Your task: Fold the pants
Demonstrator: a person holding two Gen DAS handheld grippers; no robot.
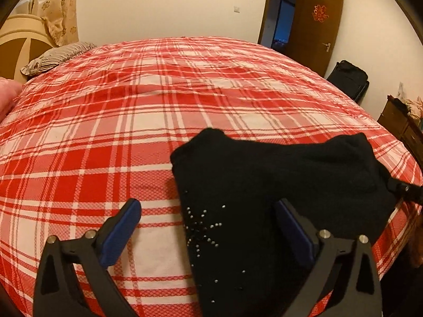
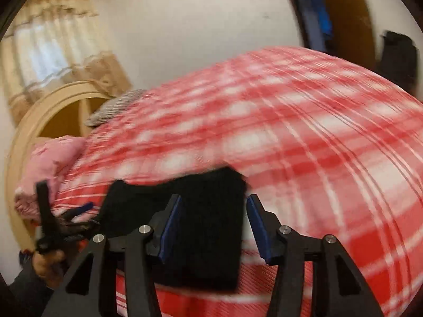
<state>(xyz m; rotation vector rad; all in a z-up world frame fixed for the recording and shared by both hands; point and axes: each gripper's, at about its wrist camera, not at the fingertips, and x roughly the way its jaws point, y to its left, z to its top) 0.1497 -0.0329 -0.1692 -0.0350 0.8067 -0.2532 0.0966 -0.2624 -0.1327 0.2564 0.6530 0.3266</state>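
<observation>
Lying ahead of both grippers on the plaid bed (image 1: 111, 142), the black pants (image 1: 264, 185) look already folded into a compact bundle, so little seems left. Left gripper (image 1: 208, 227) and right gripper (image 2: 214, 227) both gape wide, holding nothing. Blur hides the fold's edges in the right view.

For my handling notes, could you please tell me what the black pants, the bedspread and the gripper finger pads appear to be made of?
Black pants: seemingly soft knit or fleece; matte, fuzzy edges, small shiny studs in a star pattern.
Bedspread: woven cloth, probably cotton; red-and-white plaid with fine textured weave.
Left gripper finger pads: likely blue rubber or foam; dull, on black, apparently plastic, fingers.
</observation>
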